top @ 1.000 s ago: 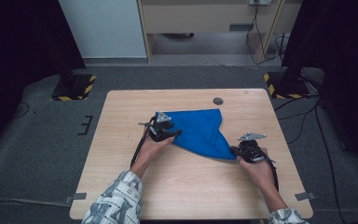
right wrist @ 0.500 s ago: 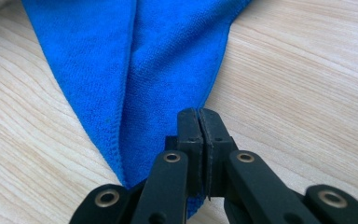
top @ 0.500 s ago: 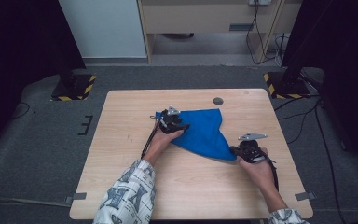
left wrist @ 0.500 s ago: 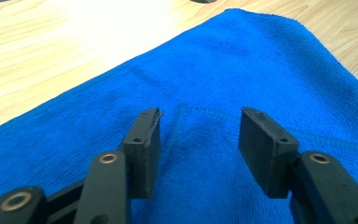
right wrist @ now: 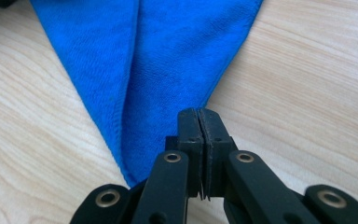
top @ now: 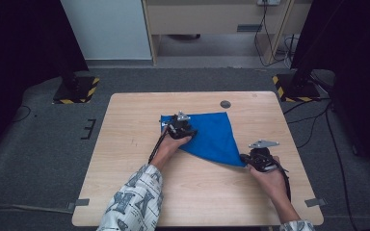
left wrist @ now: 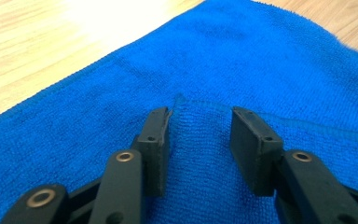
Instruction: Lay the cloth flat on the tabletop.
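Left gripper: centre of the high view, over the cloth's upper-left part; jaws apart and just closing, a raised fold between them.
Right gripper: lower right, jaws clamped on the cloth's near corner.
Blue cloth: triangular, flat on the desk, centre frame.

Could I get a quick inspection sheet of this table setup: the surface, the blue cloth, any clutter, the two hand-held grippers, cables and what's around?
Surface: light wooden table, bare apart from the cloth.
Job's things: blue microfibre cloth, folded into a triangle, lying flat.
Clutter: small dark round disc near the far edge.
Grippers: left gripper jaws have just been closing over a cloth corner, pads not yet pressing; right gripper clamped on the cloth's near tip.
Cables: black cable trails from the left gripper.
Surroundings: grey carpet, striped stand bases.
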Tool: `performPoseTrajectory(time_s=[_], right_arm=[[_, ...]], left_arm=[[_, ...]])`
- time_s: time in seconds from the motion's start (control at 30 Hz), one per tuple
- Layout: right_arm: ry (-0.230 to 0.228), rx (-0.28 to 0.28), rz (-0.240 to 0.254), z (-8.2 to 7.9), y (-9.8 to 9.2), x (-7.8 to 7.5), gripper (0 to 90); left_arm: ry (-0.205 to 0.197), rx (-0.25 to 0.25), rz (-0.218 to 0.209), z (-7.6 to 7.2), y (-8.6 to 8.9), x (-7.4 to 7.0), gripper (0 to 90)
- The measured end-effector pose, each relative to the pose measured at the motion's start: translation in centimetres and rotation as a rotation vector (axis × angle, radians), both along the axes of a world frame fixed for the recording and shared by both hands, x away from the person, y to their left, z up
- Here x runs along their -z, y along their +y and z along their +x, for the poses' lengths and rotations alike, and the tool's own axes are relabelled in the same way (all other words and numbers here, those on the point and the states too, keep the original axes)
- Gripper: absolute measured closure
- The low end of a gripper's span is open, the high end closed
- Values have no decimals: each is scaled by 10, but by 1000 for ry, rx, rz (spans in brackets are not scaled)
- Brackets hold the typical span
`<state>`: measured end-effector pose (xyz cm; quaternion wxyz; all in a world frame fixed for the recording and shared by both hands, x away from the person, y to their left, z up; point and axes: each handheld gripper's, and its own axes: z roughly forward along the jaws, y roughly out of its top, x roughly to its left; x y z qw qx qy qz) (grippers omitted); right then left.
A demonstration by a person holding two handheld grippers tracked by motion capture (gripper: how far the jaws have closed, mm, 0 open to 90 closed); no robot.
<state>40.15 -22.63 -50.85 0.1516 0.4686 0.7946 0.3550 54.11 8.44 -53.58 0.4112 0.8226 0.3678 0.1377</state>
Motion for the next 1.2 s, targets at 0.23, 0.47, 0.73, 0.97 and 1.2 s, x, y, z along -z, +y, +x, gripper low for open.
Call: performPoseTrajectory(time_s=[0.23,0.47,0.73,0.97,1.2], right_arm=[[1,-1,-4,-7,-2,-1,887],[4,0,-8,-8,-2,0,887],[4,-2,-9,-8,-4,-1,887],[8,-6,-21,-10,-3,-1,888],[11,-9,-29,-11,-2,-2,888]], left_arm=[[7,-14,21,1,-2,-1,757],[2,-16,4,-4,-3,-11,862],[-1,-2,7,-24,6,-29,887],[-13,27,-13,-60,26,-37,891],[-25,40,-58,-92,49,-41,891]])
